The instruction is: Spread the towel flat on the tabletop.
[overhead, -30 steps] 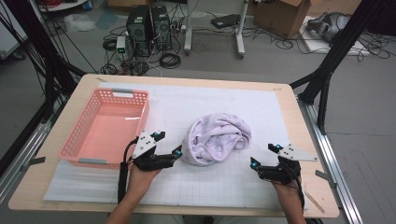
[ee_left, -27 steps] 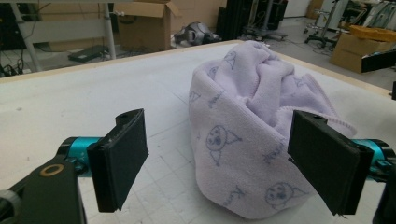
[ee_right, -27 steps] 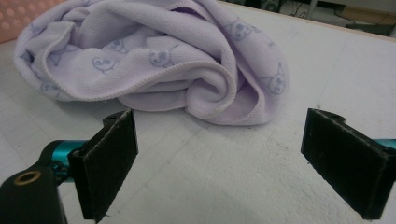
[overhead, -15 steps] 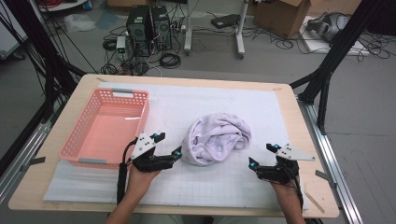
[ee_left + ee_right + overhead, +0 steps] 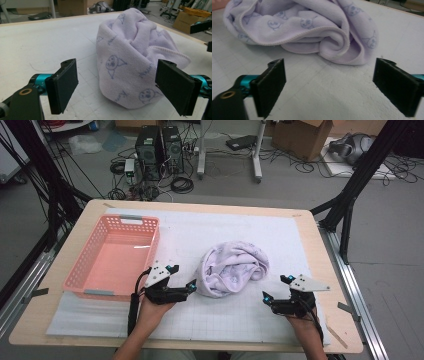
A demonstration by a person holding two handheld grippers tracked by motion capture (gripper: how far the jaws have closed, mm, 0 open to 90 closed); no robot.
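Crumpled lilac towel [image 5: 232, 268] lies mid-surface on white mat [image 5: 280, 235], right of pink basket [image 5: 116, 257]. Left tool [image 5: 181, 277] sits just beside towel's left edge, jaws wide apart, nothing pinched; cloth looms right ahead in left gripper view. Right tool [image 5: 276, 288] rests near towel's right side, clear of it, jaws apart, just been closing slightly, nothing between them.

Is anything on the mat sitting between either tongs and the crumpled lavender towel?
Nothing visible does. The left tongs stand open right beside the towel, and bare white mat lies between the open right tongs, whose jaws have just been closing a little with nothing between them, and the towel.
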